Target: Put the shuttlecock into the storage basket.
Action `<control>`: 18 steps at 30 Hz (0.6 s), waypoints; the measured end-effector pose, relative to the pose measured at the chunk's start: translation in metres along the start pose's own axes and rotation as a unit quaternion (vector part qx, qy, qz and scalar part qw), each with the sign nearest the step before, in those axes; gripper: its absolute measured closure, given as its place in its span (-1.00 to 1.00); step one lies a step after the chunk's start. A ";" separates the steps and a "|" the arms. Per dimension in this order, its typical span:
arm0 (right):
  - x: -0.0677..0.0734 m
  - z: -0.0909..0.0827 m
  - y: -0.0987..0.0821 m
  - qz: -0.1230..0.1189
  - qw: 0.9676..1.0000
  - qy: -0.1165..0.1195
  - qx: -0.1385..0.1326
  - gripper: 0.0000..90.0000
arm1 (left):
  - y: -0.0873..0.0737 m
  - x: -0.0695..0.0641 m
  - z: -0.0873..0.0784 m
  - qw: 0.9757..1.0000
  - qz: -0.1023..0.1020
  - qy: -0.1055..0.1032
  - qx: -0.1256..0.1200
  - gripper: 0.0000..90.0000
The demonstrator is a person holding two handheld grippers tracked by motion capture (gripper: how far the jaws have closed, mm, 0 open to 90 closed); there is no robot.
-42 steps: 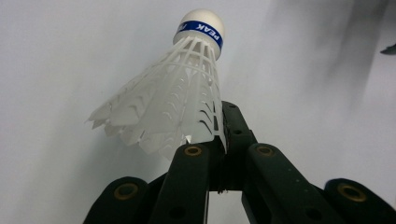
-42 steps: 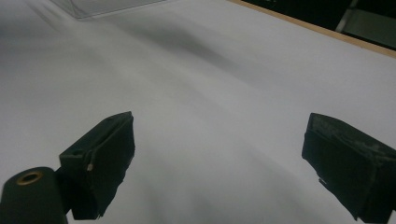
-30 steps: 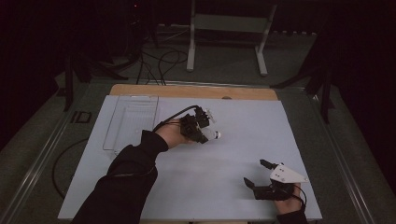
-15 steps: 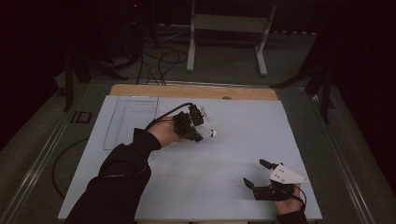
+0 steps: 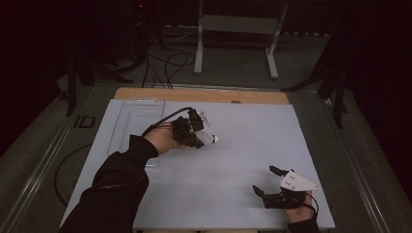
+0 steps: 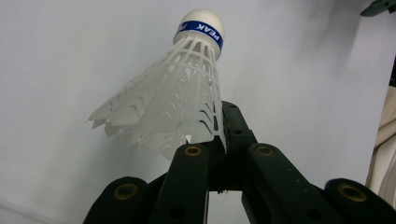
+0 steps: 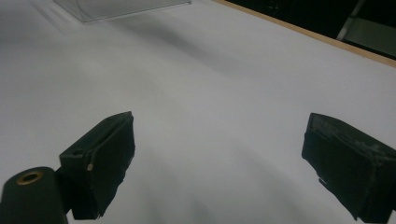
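Observation:
A white plastic shuttlecock [image 6: 182, 93] with a blue band under its cork head is pinched by the skirt's edge in my left gripper [image 6: 219, 135], which is shut on it. In the high view my left gripper [image 5: 198, 138] hovers over the white table mat left of centre. The shuttlecock [image 5: 210, 140] sticks out to its right, cork head outward. My right gripper [image 5: 264, 179] rests near the front right edge, its jaws wide apart. The right gripper view shows my right gripper [image 7: 219, 158] open over bare mat, nothing between the pads.
A clear plastic tray [image 5: 127, 127] lies on the mat's far left, just beyond the left hand; the tray's wall [image 7: 116, 7] shows at the top of the right gripper view. A wooden strip [image 5: 204, 94] borders the far edge. A metal stand [image 5: 233, 39] and cables lie on the floor beyond.
My left gripper has drifted a little to the left, toward the tray, still holding the shuttlecock. The right gripper has stayed where it was.

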State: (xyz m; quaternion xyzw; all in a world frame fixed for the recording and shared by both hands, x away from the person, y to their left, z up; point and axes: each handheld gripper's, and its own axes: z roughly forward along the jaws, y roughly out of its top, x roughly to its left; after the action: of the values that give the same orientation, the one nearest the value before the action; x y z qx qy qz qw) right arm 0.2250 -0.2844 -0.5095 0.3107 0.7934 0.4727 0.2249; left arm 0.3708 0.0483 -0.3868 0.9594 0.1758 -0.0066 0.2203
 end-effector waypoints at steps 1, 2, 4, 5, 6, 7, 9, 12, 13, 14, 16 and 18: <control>0.000 0.000 0.000 -0.001 1.000 -0.001 -0.001 -0.79 | -0.002 0.001 -0.002 1.000 -0.001 0.002 0.001 1.00; 0.000 0.000 0.000 -0.002 1.000 0.000 -0.001 -0.79 | -0.003 0.001 -0.002 1.000 -0.001 0.002 0.001 1.00; 0.000 0.001 0.000 -0.002 1.000 0.000 -0.001 -0.79 | -0.006 0.003 -0.005 1.000 -0.001 0.007 0.004 1.00; 0.000 0.001 0.000 -0.002 1.000 0.000 -0.001 -0.79 | -0.008 0.003 -0.006 1.000 0.000 0.005 0.005 1.00; 0.000 0.001 0.000 -0.001 1.000 0.001 -0.001 -0.79 | -0.009 0.004 -0.006 1.000 -0.001 0.007 0.006 1.00; 0.000 0.001 0.000 -0.001 1.000 0.001 -0.001 -0.79 | -0.011 0.004 -0.007 1.000 -0.002 0.009 0.005 1.00; 0.000 0.001 0.000 -0.002 1.000 0.000 0.000 -0.79 | -0.013 0.005 -0.010 1.000 -0.002 0.009 0.005 1.00; 0.001 0.001 0.000 -0.001 1.000 -0.001 0.001 -0.79 | -0.017 0.006 -0.014 1.000 -0.005 0.010 0.002 1.00; 0.001 0.001 0.000 -0.001 1.000 0.000 0.000 -0.79 | -0.018 0.007 -0.015 1.000 -0.005 0.012 0.002 1.00; 0.001 0.001 0.000 0.000 1.000 0.000 0.001 -0.79 | -0.019 0.007 -0.017 1.000 -0.006 0.013 0.003 1.00; 0.001 0.001 0.000 0.000 1.000 0.000 0.002 -0.79 | -0.020 0.007 -0.018 1.000 -0.007 0.013 0.003 1.00; 0.001 0.001 0.000 0.001 1.000 0.000 0.001 -0.79 | -0.024 0.008 -0.022 1.000 -0.008 0.016 0.004 1.00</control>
State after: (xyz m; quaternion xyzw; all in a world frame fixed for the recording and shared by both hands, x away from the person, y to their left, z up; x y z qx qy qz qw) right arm 0.2253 -0.2831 -0.5105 0.3116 0.7938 0.4716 0.2244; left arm 0.3686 0.0802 -0.3778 0.9588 0.1869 0.0060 0.2140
